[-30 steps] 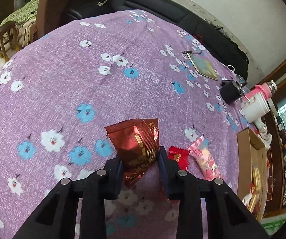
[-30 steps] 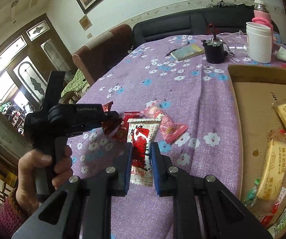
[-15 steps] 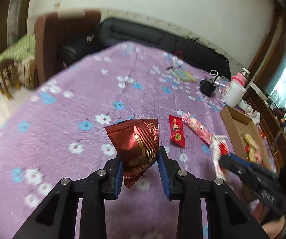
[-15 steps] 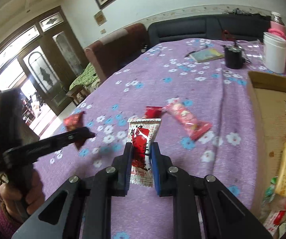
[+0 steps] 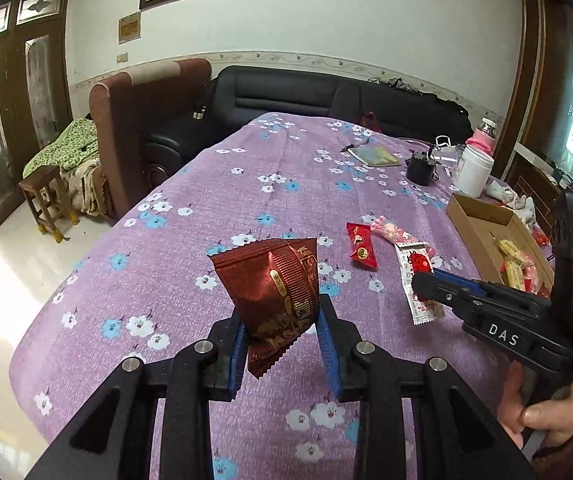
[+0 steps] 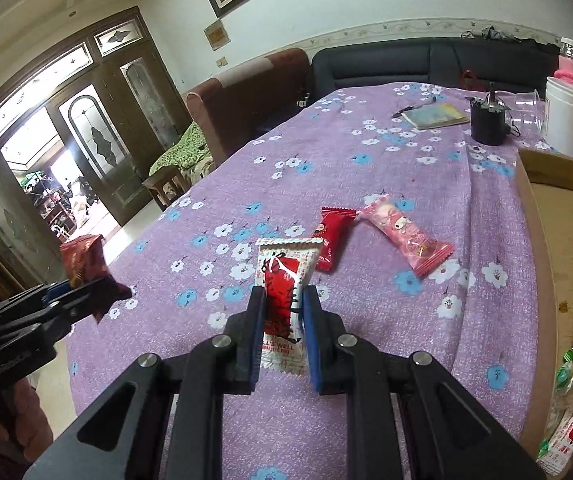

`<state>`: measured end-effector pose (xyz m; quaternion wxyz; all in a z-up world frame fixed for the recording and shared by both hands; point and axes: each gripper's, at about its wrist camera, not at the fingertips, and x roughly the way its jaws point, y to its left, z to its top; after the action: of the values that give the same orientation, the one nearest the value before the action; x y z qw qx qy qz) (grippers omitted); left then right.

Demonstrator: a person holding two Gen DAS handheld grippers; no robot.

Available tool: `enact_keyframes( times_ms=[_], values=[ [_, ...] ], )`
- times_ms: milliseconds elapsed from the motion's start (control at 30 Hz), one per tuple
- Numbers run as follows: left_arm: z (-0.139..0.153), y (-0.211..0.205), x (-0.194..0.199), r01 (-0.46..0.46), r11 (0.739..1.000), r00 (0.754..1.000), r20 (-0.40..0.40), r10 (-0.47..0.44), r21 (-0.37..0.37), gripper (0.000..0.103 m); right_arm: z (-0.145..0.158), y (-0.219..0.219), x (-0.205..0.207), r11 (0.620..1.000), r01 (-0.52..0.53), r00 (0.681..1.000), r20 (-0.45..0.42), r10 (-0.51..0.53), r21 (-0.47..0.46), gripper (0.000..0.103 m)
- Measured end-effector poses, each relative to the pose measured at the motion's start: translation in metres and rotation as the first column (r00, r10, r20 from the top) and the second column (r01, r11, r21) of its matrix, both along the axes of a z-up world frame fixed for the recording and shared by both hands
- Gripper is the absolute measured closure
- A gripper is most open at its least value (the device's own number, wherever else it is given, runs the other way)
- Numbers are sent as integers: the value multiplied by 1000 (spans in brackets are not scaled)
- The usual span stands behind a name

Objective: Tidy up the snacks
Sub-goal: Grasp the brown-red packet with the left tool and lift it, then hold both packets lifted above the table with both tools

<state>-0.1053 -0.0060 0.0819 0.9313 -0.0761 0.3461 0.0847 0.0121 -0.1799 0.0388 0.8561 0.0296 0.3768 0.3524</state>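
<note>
Left claw (image 5: pixel 282 344): clamped on crinkled dark-red foil snack pouch (image 5: pixel 274 292), lifted clear of purple floral-cloth surface (image 5: pixel 246 184). Right claw (image 6: pixel 284 332): pinched tight on white-and-red sachet (image 6: pixel 284 280), also aloft. Loose on cloth: small red wrapper (image 6: pixel 332 238), pink wrapper (image 6: pixel 406 240). Far right: shallow cardboard box (image 6: pixel 542 216), part-filled. Step: carry, likely. Next: box drop-off.
</note>
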Motion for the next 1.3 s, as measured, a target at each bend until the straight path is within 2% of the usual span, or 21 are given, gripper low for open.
enact_keyframes(
  times_ms=[1300],
  values=[
    [-9, -30, 1, 33, 996, 999, -27, -31, 83, 70, 5, -5, -5, 1000, 1, 1000, 10, -1, 10, 85]
  ],
)
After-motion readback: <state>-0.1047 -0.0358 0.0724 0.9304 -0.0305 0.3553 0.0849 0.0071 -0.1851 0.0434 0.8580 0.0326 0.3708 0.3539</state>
